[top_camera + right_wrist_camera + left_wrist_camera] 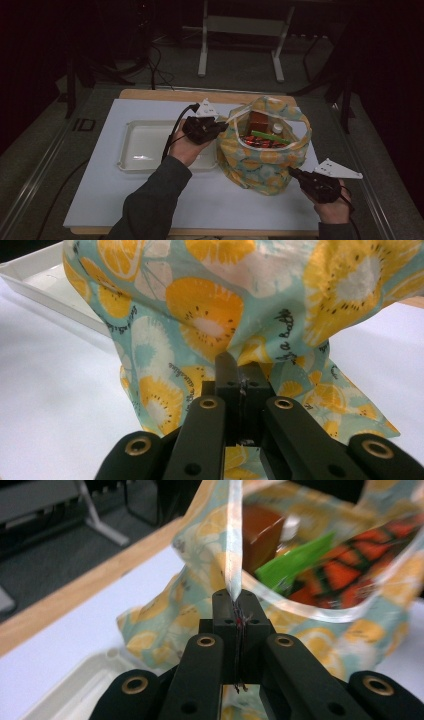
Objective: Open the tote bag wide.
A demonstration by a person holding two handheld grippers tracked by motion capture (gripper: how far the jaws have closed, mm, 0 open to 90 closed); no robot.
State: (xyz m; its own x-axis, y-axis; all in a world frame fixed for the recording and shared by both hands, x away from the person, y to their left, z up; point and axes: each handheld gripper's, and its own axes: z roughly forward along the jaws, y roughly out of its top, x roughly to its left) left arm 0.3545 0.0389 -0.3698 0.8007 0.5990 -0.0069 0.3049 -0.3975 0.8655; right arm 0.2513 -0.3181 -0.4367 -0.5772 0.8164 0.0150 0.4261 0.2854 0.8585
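dim room, grey floor (240,75), white table frame (240,25)

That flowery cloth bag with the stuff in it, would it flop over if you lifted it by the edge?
Probably floppy: the cloth bag sags in folds, and its rim stretches taut only where the left claw pinches it. The box and packets inside likely weigh its bottom down, so it should hang rather than tip. The right claw pinching the lower cloth may steady it.

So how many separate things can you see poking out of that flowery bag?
4 inside the bag: a brown box at the back, a white-capped bottle beside it, a green stick lying across, and red-orange packets underneath. More may be hidden below.
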